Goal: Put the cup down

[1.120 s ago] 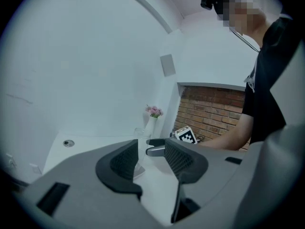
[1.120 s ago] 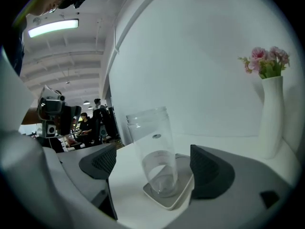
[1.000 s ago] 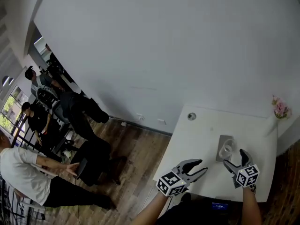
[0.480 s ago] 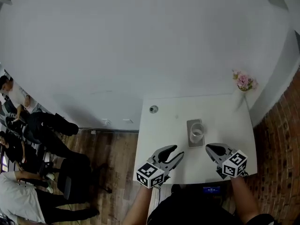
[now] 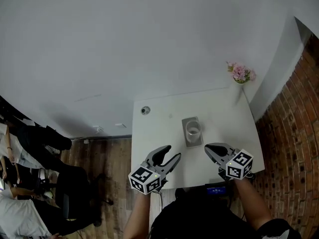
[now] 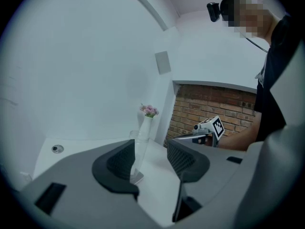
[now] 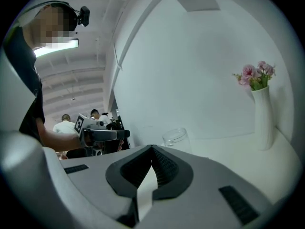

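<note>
A clear glass cup [image 5: 193,129] stands upright on a grey square mat [image 5: 191,140] in the middle of the white table [image 5: 224,116]. Neither gripper touches it. My left gripper [image 5: 171,153] hovers over the table's near edge, left of the cup, and its jaws are opening with nothing between them. In the left gripper view the cup [image 6: 139,144] shows beyond the left gripper [image 6: 150,157], partly hidden by one jaw. My right gripper [image 5: 208,148] is shut and empty, near and to the right of the cup. In the right gripper view the cup [image 7: 175,138] stands ahead of the right gripper [image 7: 152,152].
A white vase with pink flowers [image 5: 240,75] stands at the table's far right corner. A small round metal fitting [image 5: 145,110] sits at the far left. A brick wall [image 5: 294,133] runs along the right. People and chairs [image 5: 30,153] are on the wooden floor to the left.
The right gripper's jaws have gone from open to shut. The left jaws stand a little wider. The head view has swung, so the table now sits nearer the middle.
</note>
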The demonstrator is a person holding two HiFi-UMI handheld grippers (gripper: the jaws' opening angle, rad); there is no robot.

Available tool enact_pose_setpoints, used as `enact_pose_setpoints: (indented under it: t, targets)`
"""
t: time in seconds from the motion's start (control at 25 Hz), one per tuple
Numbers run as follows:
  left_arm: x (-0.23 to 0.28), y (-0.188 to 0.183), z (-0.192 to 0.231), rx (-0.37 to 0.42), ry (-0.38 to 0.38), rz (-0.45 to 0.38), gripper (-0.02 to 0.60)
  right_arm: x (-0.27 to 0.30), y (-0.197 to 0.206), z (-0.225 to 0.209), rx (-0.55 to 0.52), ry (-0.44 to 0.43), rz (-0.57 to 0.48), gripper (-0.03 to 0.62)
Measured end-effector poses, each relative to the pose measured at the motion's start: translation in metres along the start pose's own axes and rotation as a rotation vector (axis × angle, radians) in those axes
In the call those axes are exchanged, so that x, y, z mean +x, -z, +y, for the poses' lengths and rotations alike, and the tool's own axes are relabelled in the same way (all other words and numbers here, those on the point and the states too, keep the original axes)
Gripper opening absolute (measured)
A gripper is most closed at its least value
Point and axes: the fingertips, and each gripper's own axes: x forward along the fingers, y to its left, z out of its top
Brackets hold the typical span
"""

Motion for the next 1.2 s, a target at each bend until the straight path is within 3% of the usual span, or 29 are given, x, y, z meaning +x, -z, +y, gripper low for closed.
enact_pose_setpoints:
  t: [0.44, 0.8, 1.2]
  targets:
    - [0.004, 0.001, -0.012, 0.011, 0.02, -0.013, 0.199, -0.006, -0.003, -0.003, -0.009, 0.034, -0.007, 0.011]
    - [-0.001, 0.0, -0.015, -0.006, 0.014, -0.024, 0.129, 0.0, -0.003, 0.002, -0.024, 0.017, 0.001, 0.011]
    - [-0.003, 0.0, -0.013, -0.022, -0.006, -0.042, 0.109, 0.003, -0.002, -0.001, -0.05, 0.014, 0.023, 0.011]
